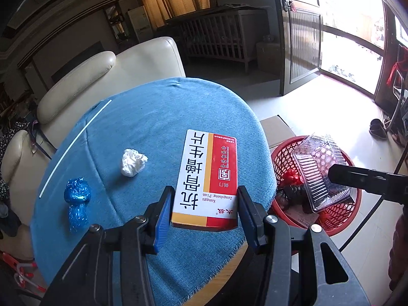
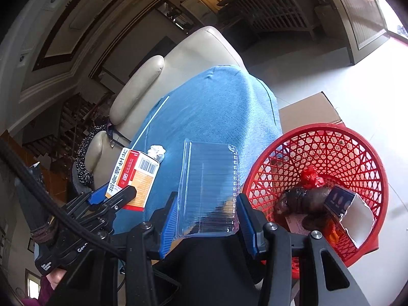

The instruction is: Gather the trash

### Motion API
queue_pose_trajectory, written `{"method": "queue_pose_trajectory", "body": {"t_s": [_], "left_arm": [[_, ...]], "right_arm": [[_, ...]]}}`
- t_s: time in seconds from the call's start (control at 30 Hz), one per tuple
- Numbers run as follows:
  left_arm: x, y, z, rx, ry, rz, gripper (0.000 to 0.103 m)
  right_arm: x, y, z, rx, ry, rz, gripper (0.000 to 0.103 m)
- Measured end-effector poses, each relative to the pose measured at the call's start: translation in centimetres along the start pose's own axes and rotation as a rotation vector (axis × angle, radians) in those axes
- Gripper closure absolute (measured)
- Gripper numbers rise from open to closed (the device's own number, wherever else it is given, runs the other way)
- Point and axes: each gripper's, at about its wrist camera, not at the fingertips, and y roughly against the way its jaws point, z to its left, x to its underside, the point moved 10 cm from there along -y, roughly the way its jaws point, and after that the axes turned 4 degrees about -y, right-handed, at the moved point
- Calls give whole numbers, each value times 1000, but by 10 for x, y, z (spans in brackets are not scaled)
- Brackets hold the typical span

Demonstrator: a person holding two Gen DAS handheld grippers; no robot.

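You see a soft blue cloth (image 1: 153, 127), a shiny cardboard box (image 1: 206, 176), a clear plastic tray (image 2: 209, 191) (ribbed) and a red plastic basket (image 2: 357, 158).

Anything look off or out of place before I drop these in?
Nothing spilled or broken. The left gripper holds the box, the right gripper the clear tray. Still loose on the blue cloth: a white wad, blue wrap and a white straw. The basket stands upright.

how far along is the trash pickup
Done: a red bag and dark trash already lie in the red basket. In hand: the left gripper holds the medicine box, the right gripper the clear plastic container. Left on the table: crumpled tissue, blue wrapper, white straw.
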Motion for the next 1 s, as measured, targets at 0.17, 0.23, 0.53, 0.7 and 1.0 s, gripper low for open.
{"method": "queue_pose_trajectory", "body": {"t_s": [0.17,0.23,0.53,0.7,1.0], "left_arm": [[-2,-3,-9,6,-24,3,52],[-2,-4,-12,7,-35,4,52],[-7,-8,-28,19,-77,6,52],[-8,-9,-38,31,-100,9,52],[-15,-12,-55,47,-135,11,52]], "right_arm": [[0,3,-4,2,-12,-7,55],[-1,4,-6,3,-17,-8,55],[-1,7,-17,8,-40,-15,55],[-1,11,-25,13,-56,-18,55],[-1,18,-35,18,-78,-29,55]]}}
